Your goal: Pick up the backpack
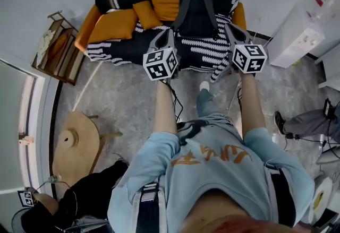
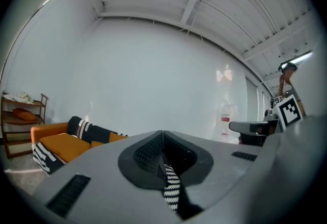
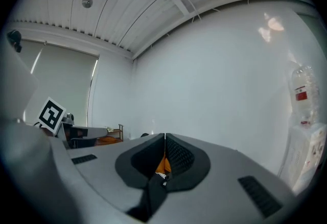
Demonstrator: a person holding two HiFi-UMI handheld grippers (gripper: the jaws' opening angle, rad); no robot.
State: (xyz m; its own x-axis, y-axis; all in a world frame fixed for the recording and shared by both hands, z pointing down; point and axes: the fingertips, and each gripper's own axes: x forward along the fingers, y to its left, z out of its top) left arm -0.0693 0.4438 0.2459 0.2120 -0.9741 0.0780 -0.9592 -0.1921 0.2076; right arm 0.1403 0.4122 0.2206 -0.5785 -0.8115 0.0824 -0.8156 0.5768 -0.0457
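Note:
A dark backpack (image 1: 196, 11) with grey shoulder straps stands against the back of an orange sofa (image 1: 114, 24), which is draped with a black-and-white striped blanket (image 1: 204, 49). My left gripper (image 1: 168, 32) hovers over the sofa's front edge, just left of the backpack's base. On the other side of the base is my right gripper (image 1: 228, 26). Both point level toward the white wall. In the left gripper view, the left gripper (image 2: 163, 133) has its jaws together, and so does the right gripper (image 3: 164, 137) in its own view. I see nothing between either pair.
A wooden shelf (image 1: 56, 49) stands left of the sofa, and a white cabinet (image 1: 303, 30) is at the right. At lower left, a person in black (image 1: 79, 200) sits by a round wooden table (image 1: 74, 144). Another person's leg (image 1: 308, 120) shows at the right edge.

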